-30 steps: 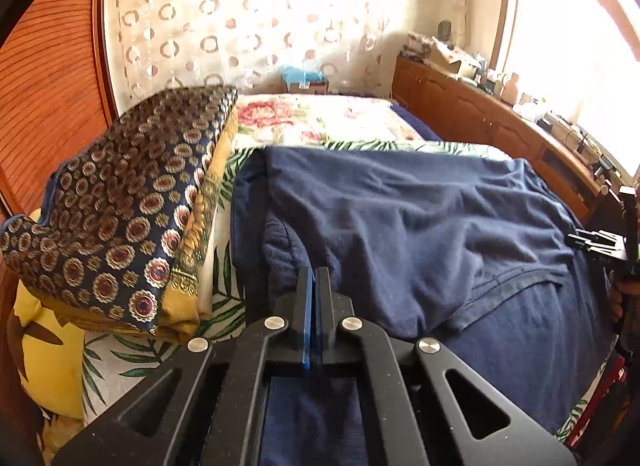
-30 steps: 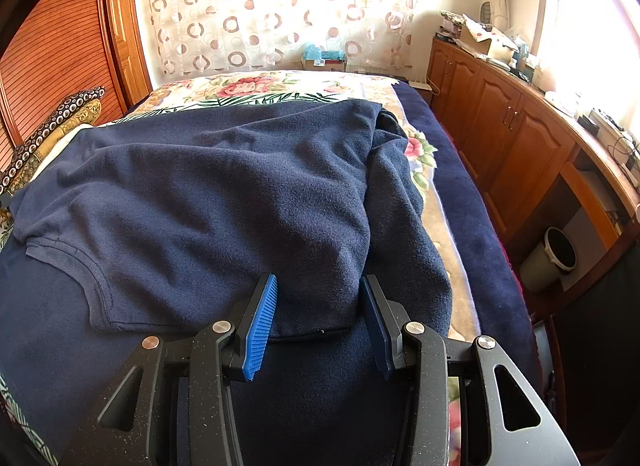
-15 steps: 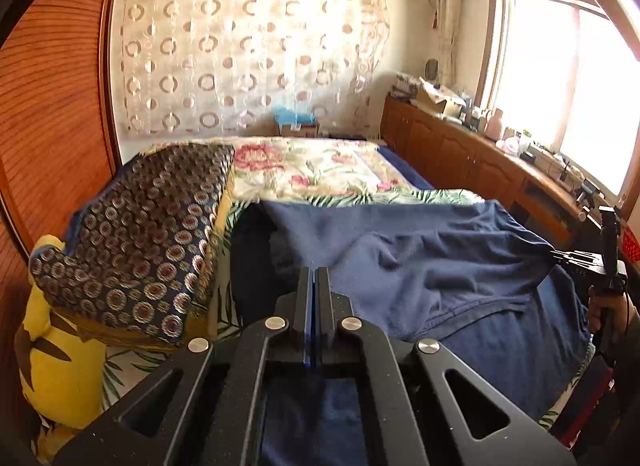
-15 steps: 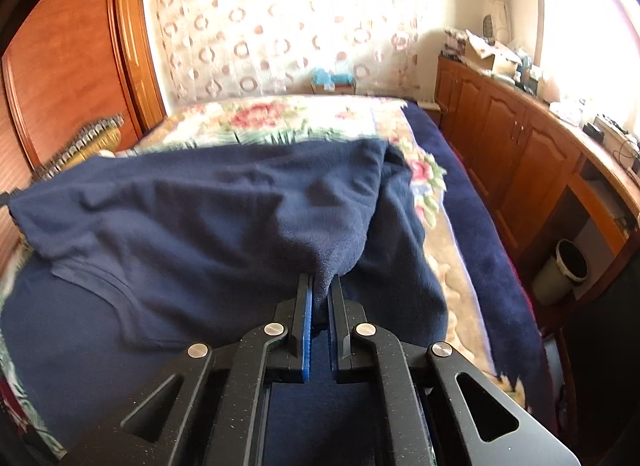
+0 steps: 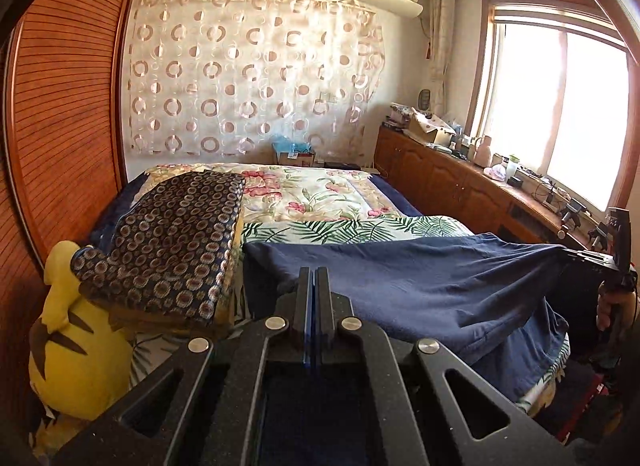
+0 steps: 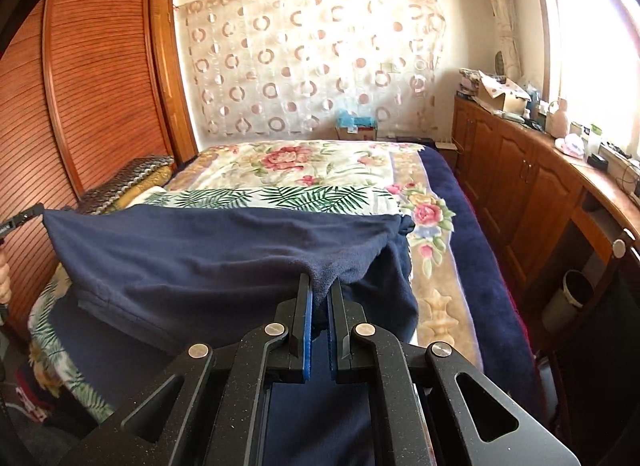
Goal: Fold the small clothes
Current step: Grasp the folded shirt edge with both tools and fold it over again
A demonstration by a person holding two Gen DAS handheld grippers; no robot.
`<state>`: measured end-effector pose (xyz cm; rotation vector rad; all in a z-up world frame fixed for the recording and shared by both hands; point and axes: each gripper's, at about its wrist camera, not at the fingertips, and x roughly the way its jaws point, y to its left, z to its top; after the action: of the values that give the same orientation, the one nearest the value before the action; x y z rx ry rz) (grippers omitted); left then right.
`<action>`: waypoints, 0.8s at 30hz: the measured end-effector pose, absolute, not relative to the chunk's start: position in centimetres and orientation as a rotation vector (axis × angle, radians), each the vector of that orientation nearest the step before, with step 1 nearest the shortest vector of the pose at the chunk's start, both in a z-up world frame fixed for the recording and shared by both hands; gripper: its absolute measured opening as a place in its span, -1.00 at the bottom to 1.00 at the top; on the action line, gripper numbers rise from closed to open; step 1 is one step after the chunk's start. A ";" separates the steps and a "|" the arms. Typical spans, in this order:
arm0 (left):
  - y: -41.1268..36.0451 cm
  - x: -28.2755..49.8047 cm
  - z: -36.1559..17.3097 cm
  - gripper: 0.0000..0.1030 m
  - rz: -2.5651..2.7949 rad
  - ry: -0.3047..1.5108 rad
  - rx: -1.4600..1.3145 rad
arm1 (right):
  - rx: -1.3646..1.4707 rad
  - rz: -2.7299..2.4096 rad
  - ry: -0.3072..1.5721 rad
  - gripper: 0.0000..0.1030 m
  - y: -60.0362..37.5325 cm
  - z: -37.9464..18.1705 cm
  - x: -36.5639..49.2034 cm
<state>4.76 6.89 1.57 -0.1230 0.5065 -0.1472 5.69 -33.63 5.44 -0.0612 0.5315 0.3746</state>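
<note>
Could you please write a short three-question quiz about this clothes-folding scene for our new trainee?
1. True or false: both tongs, left and right, are shut on the navy garment.
2. Multiple choice: the garment between the two tongs is A) lying flat on the bed, B) lifted and stretched between them, C) rolled into a ball.
3. Short answer: in the left wrist view, what lies to the left of the garment, on top of the yellow plush toy?

Key:
1. True
2. B
3. A folded dark cloth with a ring pattern
</note>
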 end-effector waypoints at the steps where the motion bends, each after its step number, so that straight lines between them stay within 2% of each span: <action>1: 7.1 4.1 1.4 -0.97 -0.145 0.510 -0.124 | -0.065 0.380 0.531 -0.89 -33.8 5.6 4.8; 9: 8.1 1.9 -1.7 -0.97 -0.115 0.588 -0.133 | -0.102 0.376 0.569 -0.89 -34.9 5.0 1.5; 16: 7.6 2.1 -5.5 -0.97 -0.068 0.690 -0.120 | -0.114 0.346 0.718 -0.89 -34.2 0.6 3.8; 20: 7.6 1.9 -5.7 -0.97 -0.060 0.703 -0.120 | -0.135 0.336 0.726 -0.87 -33.7 0.6 4.5; 24: 7.4 1.8 -5.6 -0.95 -0.063 0.702 -0.116 | -0.151 0.309 0.695 -0.47 -33.6 1.7 4.1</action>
<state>1.75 7.45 -5.58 -0.1165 0.7024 -0.0633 4.07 -33.61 1.72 -0.1507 0.6951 0.3086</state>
